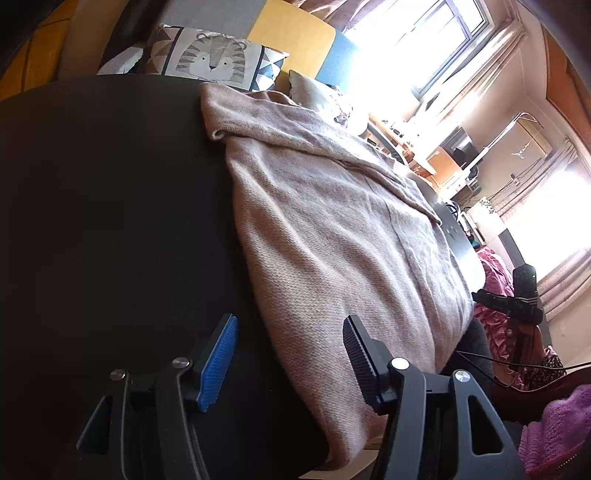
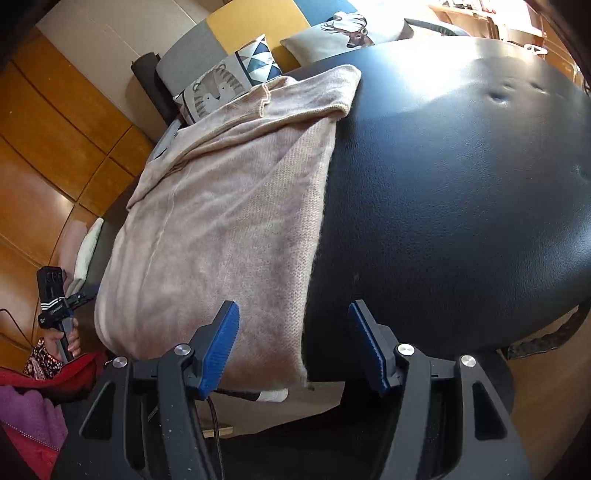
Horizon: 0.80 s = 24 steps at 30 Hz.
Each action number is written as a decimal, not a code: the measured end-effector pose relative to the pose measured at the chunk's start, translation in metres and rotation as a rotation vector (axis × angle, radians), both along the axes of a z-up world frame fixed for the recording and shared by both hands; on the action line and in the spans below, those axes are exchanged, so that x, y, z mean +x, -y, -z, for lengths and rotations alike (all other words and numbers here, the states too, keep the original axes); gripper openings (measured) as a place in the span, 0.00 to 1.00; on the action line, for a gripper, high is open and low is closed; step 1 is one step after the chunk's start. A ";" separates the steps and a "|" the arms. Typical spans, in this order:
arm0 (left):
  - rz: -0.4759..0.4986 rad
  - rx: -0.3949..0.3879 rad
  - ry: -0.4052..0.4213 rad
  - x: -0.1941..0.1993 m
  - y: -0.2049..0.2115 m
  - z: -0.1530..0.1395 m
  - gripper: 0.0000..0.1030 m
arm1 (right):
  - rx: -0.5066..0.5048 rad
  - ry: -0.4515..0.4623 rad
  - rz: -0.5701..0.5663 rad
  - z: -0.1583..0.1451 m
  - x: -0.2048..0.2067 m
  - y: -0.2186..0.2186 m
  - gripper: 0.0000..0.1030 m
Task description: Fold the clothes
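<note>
A beige knit garment (image 1: pixel 332 236) lies folded lengthwise on a black leather ottoman (image 1: pixel 110 221), with a sleeve laid across its far end. My left gripper (image 1: pixel 290 356) is open just above the garment's near left edge, nothing between its fingers. In the right wrist view the same garment (image 2: pixel 221 229) covers the left part of the ottoman (image 2: pixel 461 203). My right gripper (image 2: pixel 293 343) is open over the garment's near right corner, holding nothing. The other gripper (image 2: pixel 55 299) shows at the far left, held by a hand.
Behind the ottoman are a sofa with a tiger-print cushion (image 1: pixel 214 55), a deer-print cushion (image 2: pixel 354 29) and a yellow cushion (image 1: pixel 291 33). Bright windows (image 1: pixel 424 37) wash out the right. Pink clothing (image 1: pixel 495 269) lies to the right. A wood floor (image 2: pixel 44 147) surrounds it.
</note>
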State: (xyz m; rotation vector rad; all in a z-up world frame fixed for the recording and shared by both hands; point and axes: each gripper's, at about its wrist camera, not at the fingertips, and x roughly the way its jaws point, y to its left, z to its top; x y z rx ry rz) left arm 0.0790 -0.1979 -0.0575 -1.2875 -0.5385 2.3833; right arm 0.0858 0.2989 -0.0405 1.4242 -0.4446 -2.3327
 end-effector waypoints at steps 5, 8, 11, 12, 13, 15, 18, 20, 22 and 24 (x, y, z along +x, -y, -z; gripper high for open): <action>0.060 0.062 0.001 0.005 -0.011 0.001 0.62 | -0.043 -0.006 -0.015 0.004 0.009 0.005 0.65; 0.097 0.099 0.002 0.008 -0.017 0.002 0.62 | -0.072 -0.012 -0.028 0.005 0.011 0.010 0.65; 0.127 0.135 0.004 0.011 -0.023 0.003 0.63 | -0.057 -0.028 -0.045 0.005 0.011 0.018 0.65; 0.131 0.146 0.006 0.012 -0.023 0.004 0.63 | -0.031 -0.034 -0.050 0.004 0.012 0.022 0.65; 0.135 0.157 0.008 0.013 -0.024 0.004 0.63 | -0.004 -0.040 -0.056 0.003 0.012 0.026 0.63; 0.142 0.178 0.012 0.014 -0.025 0.005 0.62 | 0.090 -0.047 -0.062 0.000 0.013 0.035 0.53; 0.153 0.211 0.019 0.016 -0.027 0.007 0.62 | 0.151 -0.038 -0.118 -0.001 0.013 0.050 0.08; 0.172 0.230 0.029 0.018 -0.030 0.006 0.62 | 0.181 -0.040 -0.151 0.000 0.014 0.062 0.08; 0.191 0.241 0.041 0.020 -0.033 0.007 0.61 | 0.220 -0.053 -0.162 -0.003 0.012 0.069 0.08; 0.175 0.186 0.041 0.020 -0.039 0.007 0.49 | 0.257 -0.077 -0.128 -0.010 0.008 0.066 0.08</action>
